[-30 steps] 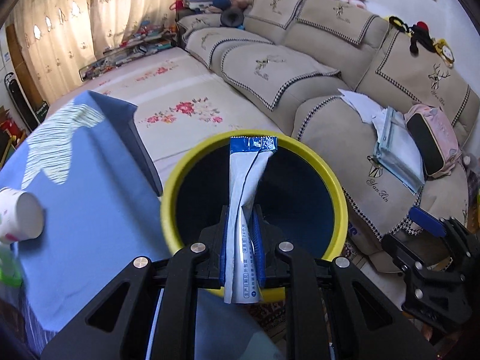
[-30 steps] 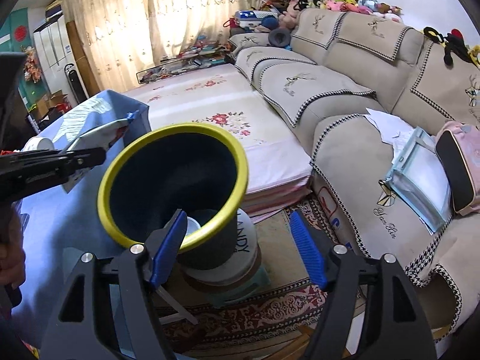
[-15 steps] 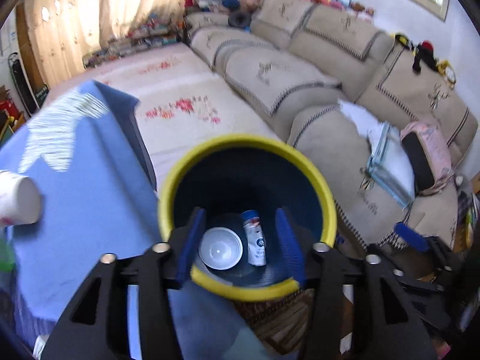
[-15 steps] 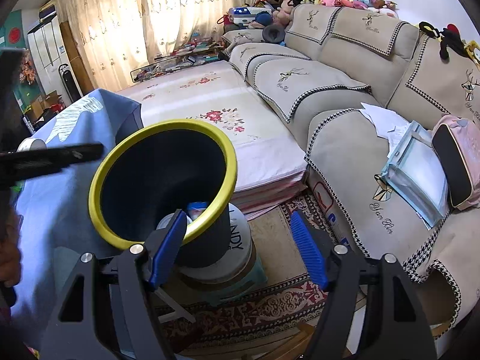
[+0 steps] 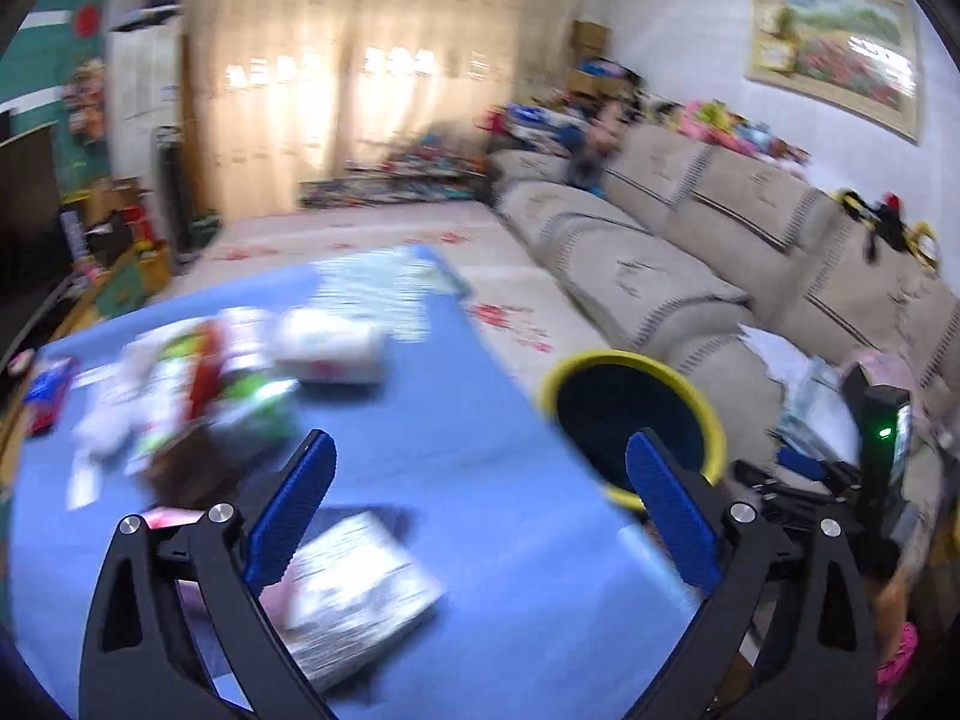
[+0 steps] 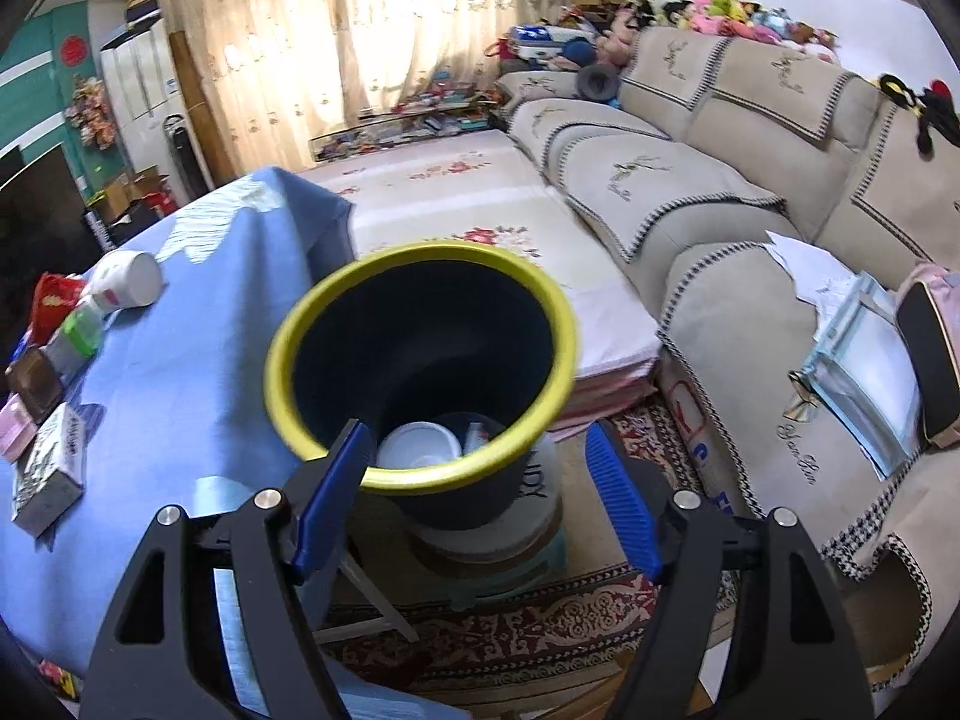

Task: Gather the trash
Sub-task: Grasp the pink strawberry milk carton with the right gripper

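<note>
Where yellow-rimmed, a round bin [image 6: 420, 324]

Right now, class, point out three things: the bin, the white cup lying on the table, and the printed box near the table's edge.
bin [image 6: 420, 255]: right wrist view, on the far yellow rim.
white cup [image 6: 129, 279]: right wrist view, on its side wall.
printed box [image 6: 51, 468]: right wrist view, on its top face.
</note>
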A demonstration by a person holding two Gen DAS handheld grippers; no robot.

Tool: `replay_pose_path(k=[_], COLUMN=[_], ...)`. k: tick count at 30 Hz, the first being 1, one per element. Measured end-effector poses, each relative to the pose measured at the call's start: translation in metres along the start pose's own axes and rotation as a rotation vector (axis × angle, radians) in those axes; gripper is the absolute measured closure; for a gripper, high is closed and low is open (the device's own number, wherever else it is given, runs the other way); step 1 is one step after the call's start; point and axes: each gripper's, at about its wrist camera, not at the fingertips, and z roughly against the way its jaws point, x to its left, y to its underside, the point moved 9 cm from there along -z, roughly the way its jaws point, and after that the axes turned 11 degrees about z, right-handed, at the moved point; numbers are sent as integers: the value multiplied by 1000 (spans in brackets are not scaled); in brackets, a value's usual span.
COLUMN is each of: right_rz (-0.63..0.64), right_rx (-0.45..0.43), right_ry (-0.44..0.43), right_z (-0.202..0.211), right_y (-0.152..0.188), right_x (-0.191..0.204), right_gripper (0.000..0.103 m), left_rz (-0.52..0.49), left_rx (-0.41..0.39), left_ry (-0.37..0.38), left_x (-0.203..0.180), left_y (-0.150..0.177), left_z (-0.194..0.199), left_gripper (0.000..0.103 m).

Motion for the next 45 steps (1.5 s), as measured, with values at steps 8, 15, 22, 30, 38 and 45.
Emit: replay_pose_path(k=[8,15,22,30,38,45], right_rz=[116,243,410,518,566,614], right_rx=[-12,-54,-63,-33,-1,-13], right_ry=[-149,-327,-512,-612,-686,-737], right_z=[3,28,42,24,10,28], right_y=[-15,-30,-31,-36,-39,-31], right_x=[89,196,298,354,377,394], right_gripper=[32,32,32,32,31,49], left_rz=[113,230,258,304,296,315], left_rx=[-120,-178,-211,-226,-215,-202], left_ry=[-281,-333,-363,-387,-388,-379], left_x=[142,215,247,269,268,269], left_y=[20,33,44,52,51,49], left_z=[85,127,155,173,169,162], left_gripper=[5,5,5,5,5,5])
